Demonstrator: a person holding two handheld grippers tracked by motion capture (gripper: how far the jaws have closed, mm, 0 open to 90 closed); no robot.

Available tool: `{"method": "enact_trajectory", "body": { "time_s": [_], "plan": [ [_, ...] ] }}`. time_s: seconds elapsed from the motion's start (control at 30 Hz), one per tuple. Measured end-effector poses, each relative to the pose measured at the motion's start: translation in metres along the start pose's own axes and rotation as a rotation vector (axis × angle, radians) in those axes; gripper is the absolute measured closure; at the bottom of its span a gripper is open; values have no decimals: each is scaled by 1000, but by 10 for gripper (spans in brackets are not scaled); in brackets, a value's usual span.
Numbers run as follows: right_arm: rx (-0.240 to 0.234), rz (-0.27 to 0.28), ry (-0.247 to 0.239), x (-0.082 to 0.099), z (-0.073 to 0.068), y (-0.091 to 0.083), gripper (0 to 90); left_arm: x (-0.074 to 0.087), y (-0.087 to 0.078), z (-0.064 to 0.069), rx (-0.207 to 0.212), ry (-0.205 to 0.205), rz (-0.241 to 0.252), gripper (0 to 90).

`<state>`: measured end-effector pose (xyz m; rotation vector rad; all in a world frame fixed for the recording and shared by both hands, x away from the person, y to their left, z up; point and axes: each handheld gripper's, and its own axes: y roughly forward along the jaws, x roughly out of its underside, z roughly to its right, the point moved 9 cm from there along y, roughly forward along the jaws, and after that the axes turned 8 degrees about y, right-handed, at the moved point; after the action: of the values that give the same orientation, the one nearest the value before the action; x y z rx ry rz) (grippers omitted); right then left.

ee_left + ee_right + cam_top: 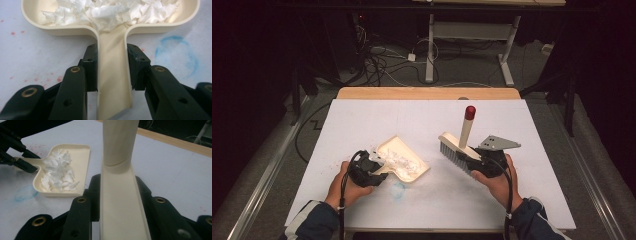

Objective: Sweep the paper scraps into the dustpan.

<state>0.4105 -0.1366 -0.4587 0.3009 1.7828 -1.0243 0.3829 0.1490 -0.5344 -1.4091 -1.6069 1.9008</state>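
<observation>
Here the left gripper [112,75] clamps the dustpan [404,152] handle; the right gripper [120,202] clamps the brush [457,145]. Sweeping looks finished near the worktop's front edge; next, likely emptying the paper scraps [112,11].

Looks like a lab or recording studio setup from my end, not anyone's home. Black curtains [257,75] wall off both sides, and a white board [362,120] covers the wooden table [427,93] under my jaws. Out beyond them there's a tangle of cables [377,60] on grey carpet [472,75], plus the white frame of an adjustable desk [472,30].
</observation>
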Motion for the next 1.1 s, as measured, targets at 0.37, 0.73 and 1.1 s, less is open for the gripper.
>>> {"method": "enact_trajectory", "body": {
  "time_s": [0.37,0.73,1.1],
  "plan": [
    [-31,-23,-30,0,-5,-1,675,12,-9,-20,-37,-55,2,636],
    [-57,-41,-61,5,-4,-16,675,25,-15,-32,-61,-108,5,636],
    [-109,-92,-62,19,1,-42,676,37,-19,-40,-78,-148,-1,636]
  ]
}}
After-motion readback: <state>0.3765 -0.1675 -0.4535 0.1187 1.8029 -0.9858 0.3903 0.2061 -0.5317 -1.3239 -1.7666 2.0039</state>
